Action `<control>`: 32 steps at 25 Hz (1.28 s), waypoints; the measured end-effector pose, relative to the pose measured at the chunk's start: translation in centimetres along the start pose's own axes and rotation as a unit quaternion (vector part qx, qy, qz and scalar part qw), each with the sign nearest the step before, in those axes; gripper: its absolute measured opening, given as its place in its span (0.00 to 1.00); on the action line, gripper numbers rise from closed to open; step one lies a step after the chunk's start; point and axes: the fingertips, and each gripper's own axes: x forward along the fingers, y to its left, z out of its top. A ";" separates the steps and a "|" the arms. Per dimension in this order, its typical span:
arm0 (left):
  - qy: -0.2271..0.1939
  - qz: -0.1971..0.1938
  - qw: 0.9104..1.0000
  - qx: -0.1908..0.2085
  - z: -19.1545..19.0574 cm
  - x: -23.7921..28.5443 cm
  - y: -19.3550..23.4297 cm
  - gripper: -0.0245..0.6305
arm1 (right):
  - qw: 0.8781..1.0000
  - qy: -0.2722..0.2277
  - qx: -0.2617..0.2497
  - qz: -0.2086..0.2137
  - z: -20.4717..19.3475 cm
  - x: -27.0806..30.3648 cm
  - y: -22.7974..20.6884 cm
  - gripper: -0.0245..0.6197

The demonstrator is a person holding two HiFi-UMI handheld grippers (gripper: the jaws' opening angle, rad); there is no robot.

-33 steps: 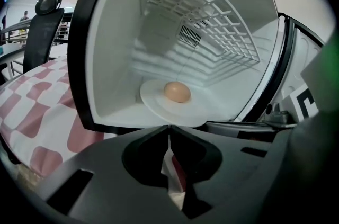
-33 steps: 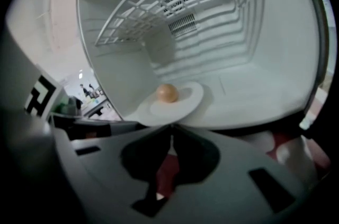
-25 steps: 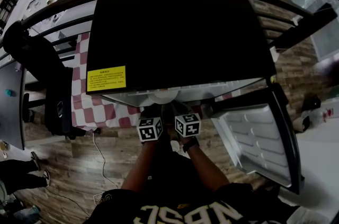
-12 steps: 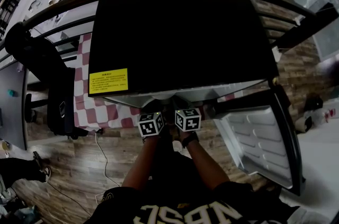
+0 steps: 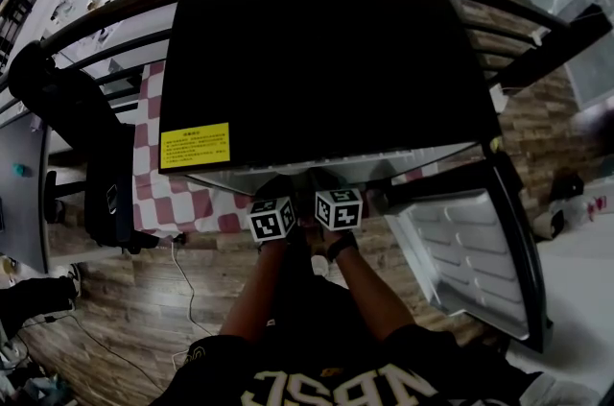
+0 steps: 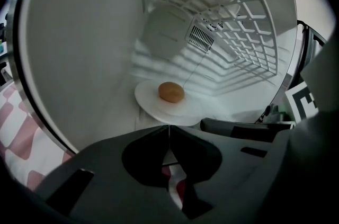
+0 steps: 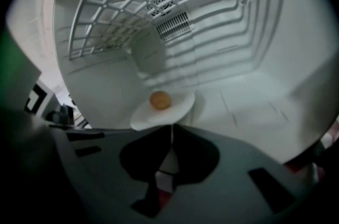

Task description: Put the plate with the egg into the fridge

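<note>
Your left gripper (image 6: 169, 127) and right gripper (image 7: 171, 126) have edged closer to the black-topped white fridge (image 5: 326, 59), and with both clamped shut on nothing just behind the round white plate (image 6: 146, 102) holding the brown egg (image 6: 171, 92) on its floor, another nudge could roll that egg off.

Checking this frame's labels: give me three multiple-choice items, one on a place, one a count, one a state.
1. Where is the plate? A on the floor; B inside the fridge, under the wire shelf; C on a chair.
2. How many eggs lie on it? A one; B two; C three.
3. The fridge door is: A shut; B open; C missing.
Answers: B, both gripper views show it on the white interior below the shelf's grid; A, a single brown egg sits on it; B, the head view shows the door swung out at the right.
</note>
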 end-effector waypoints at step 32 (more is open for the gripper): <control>-0.154 -0.034 0.981 0.111 5.2 -20.6 -7.6 0.07 | 0.984 -0.145 -0.096 0.042 7.3 -22.9 6.5 0.07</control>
